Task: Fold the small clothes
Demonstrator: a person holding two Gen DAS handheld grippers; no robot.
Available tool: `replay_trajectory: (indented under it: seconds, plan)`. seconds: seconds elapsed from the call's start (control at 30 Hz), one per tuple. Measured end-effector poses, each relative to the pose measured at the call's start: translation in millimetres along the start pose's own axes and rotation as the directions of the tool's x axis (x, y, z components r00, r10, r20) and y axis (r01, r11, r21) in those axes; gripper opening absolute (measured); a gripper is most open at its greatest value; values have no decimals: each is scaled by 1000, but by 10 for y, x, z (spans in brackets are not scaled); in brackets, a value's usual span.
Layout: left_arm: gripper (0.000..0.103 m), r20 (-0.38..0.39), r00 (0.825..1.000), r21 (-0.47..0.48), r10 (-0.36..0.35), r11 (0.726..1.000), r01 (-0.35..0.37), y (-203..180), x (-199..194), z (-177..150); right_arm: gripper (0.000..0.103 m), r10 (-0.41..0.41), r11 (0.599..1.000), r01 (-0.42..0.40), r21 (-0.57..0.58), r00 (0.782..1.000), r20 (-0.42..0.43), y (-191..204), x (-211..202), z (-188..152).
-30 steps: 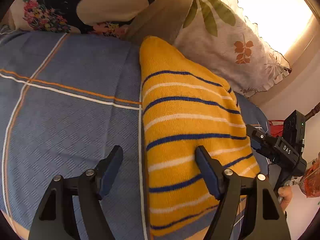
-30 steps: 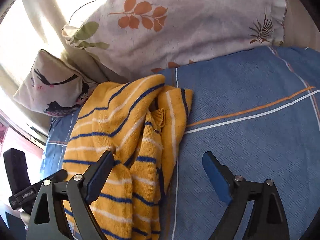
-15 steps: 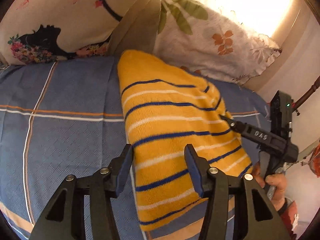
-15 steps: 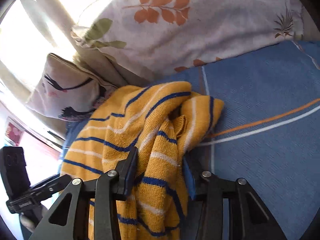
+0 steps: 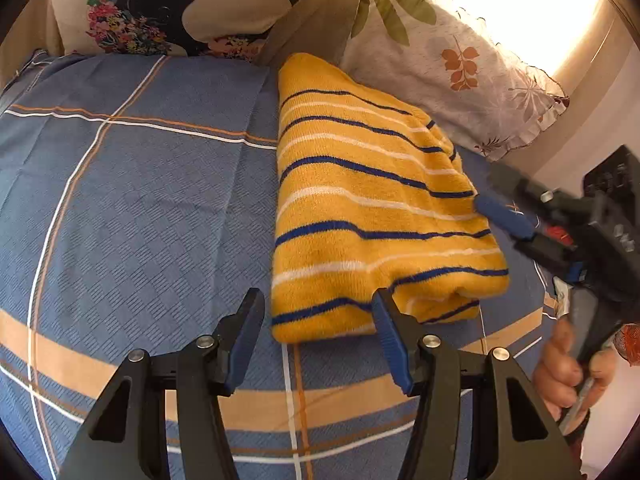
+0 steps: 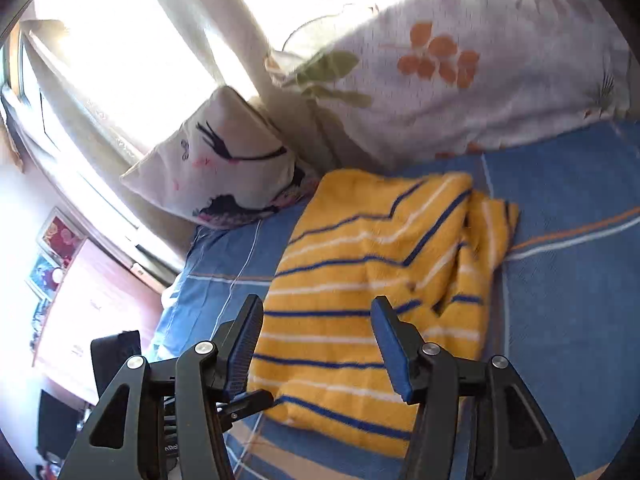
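A yellow knitted sweater (image 5: 372,208) with blue and white stripes lies folded on the blue checked bedspread (image 5: 140,200). My left gripper (image 5: 318,314) hovers at its near corner. Its jaws are opening and the pads do not press the knit between them. In the right wrist view the sweater (image 6: 360,280) lies rumpled on its right side. My right gripper (image 6: 318,314) stands above its near part with jaws opening and nothing pinched. One blue pad (image 5: 504,218) of the right gripper touches the sweater's right edge, and a hand (image 5: 568,372) holds its grip.
A leaf-print pillow (image 5: 460,64) and a bird-print pillow (image 5: 180,4) lean at the head of the bed, just beyond the sweater. A bright window (image 6: 120,40) and curtain rise behind them. A wooden cabinet (image 6: 88,304) stands beside the bed.
Half a second ago both grippers had narrowed on the sweater's edges. Both have since pulled back and widened, and the sweater lies released on the bed.
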State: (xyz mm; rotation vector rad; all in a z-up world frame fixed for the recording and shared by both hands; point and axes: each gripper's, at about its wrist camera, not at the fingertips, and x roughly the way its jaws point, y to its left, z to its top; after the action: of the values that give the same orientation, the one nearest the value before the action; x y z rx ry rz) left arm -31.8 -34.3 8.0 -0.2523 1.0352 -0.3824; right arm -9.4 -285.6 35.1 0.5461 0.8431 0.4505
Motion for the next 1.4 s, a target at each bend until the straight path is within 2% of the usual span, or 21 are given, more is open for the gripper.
replay_trajectory:
  seconds: [0.07,0.13,0.2,0.33,0.43,0.57,0.67,0.77,0.83,0.97,1.03,1.17,1.33,1.4]
  plan:
    - [57,29,999,7,19,1000,-20,-1,-113,-55,61,-24,999,28,46,997,-69,-158,181,-184]
    - [61,63,997,15,46,999,-47,59,-270,-166,55,-66,995,73,65,992,-106,-319,255,-395]
    - [65,95,993,8,64,998,-65,142,-394,-263,55,-64,997,68,48,996,-67,-354,118,-544]
    - [66,119,989,-39,84,996,-80,303,-460,-380,58,-173,985,173,4,984,-33,-244,-125,-720]
    - [66,115,989,-51,90,995,-84,360,-471,-446,59,-223,974,224,-41,974,30,-52,-314,-621]
    - [66,150,983,-30,103,995,-100,319,-519,-489,63,-232,964,244,-107,967,109,272,-333,-241]
    - [66,173,978,-4,115,993,-116,281,-573,-521,63,-236,956,252,-152,965,118,468,-29,65]
    - [67,177,977,-5,116,993,-117,311,-603,-545,63,-239,953,245,-178,969,53,541,459,342]
    - [67,178,977,-11,117,993,-117,351,-613,-556,63,-300,936,299,-184,954,23,517,799,471]
    - [67,184,976,-19,118,993,-116,412,-645,-556,64,-414,899,389,-202,905,-97,300,1417,546]
    - [67,193,974,-15,119,993,-118,416,-664,-555,71,-430,886,406,-223,900,-71,347,1442,534]
    - [67,198,974,-12,110,994,-109,412,-655,-568,71,-481,844,450,-293,876,-39,485,1378,407]
    - [67,198,974,-21,113,994,-111,432,-666,-607,80,-510,799,488,-352,859,33,625,1034,77]
    - [67,205,972,-23,117,993,-115,428,-702,-622,83,-517,792,493,-361,855,35,624,871,-115]
